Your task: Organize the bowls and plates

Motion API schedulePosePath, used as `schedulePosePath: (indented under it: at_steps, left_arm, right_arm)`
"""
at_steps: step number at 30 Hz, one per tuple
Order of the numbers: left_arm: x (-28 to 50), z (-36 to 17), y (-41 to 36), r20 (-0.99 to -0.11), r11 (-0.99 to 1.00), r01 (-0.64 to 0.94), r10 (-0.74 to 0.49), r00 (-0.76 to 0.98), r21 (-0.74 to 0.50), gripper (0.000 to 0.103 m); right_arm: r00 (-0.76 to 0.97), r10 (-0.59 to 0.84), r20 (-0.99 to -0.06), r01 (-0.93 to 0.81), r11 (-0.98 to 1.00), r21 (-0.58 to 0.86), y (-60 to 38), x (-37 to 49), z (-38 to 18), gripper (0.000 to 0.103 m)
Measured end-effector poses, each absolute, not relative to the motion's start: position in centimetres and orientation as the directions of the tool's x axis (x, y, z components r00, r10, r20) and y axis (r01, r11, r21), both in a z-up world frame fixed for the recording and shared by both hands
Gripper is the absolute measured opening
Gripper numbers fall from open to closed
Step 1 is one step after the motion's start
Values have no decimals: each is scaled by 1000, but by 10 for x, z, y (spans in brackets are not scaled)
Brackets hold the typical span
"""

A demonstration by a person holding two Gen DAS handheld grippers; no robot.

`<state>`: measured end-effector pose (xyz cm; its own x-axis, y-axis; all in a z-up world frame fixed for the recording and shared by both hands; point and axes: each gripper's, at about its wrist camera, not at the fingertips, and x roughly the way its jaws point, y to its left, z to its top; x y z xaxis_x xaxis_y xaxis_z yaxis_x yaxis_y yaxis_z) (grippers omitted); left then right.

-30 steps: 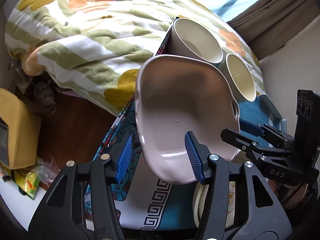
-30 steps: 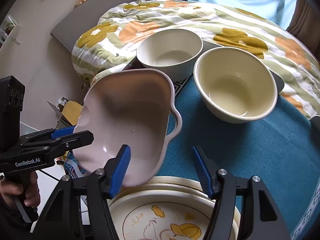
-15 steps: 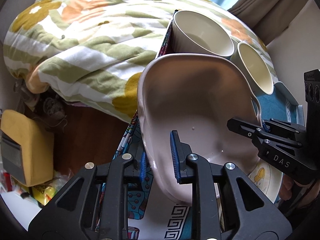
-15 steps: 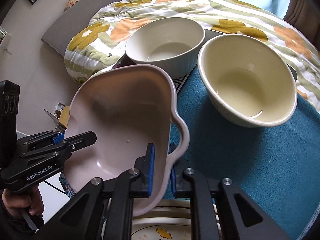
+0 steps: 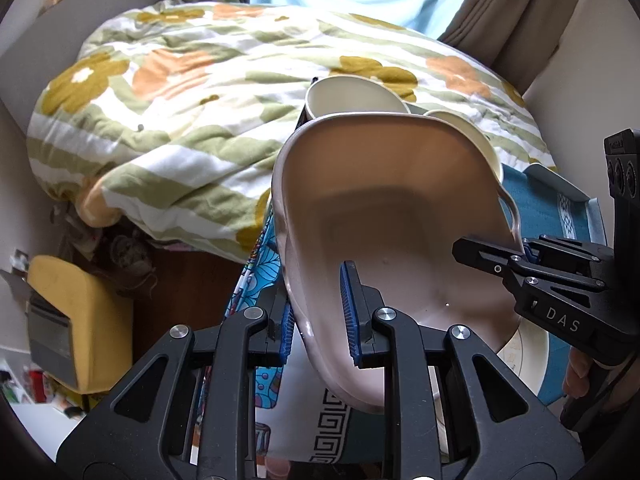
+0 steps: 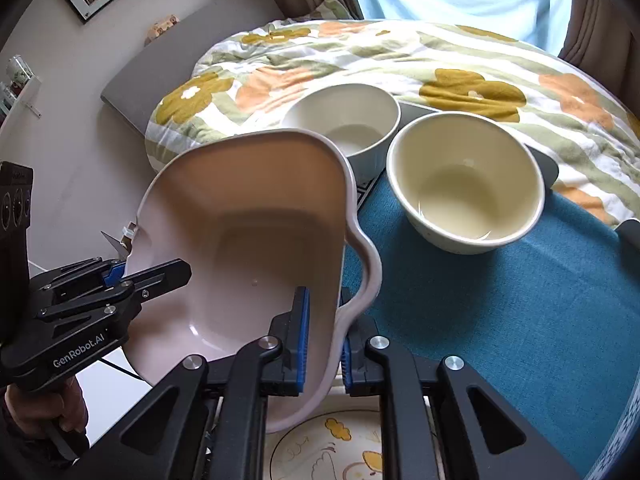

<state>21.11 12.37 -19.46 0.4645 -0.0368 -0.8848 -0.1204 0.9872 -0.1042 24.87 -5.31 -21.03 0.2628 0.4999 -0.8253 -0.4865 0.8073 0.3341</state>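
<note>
A pale pink dish (image 5: 384, 208) with a small handle is held tilted in the air by both grippers; it also shows in the right wrist view (image 6: 248, 240). My left gripper (image 5: 318, 316) is shut on its left rim. My right gripper (image 6: 323, 340) is shut on its right rim beside the handle. Two cream bowls stand on the teal cloth: a nearer one (image 6: 464, 180) and a farther one (image 6: 344, 120). A cream plate (image 6: 340, 440) with a yellow cartoon print lies below the dish.
The table (image 6: 500, 320) carries a teal cloth with a patterned edge (image 5: 332, 432). A flowered duvet (image 5: 180, 100) lies on the bed behind it. A yellow box (image 5: 76, 320) sits on the floor at the left. Curtains and a window are at the back.
Both grippers went from open to shut on the pink dish's rims. The dish has been lifted and tipped up higher above the plate.
</note>
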Motion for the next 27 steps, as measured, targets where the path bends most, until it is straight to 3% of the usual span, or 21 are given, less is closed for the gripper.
schedulePosePath:
  at_steps: [13,27]
  left_arm:
    - [152,-121,-26,-829,995,4,-86,552,-101,19]
    - [129,-134,-207,-827,952,234,-288,482,-195,19]
  right_arm:
    - [414,477,-776,-395,861,319,-196,172,-148,12]
    - [517,300,-802,-152,954,259,-359,113,-150,12]
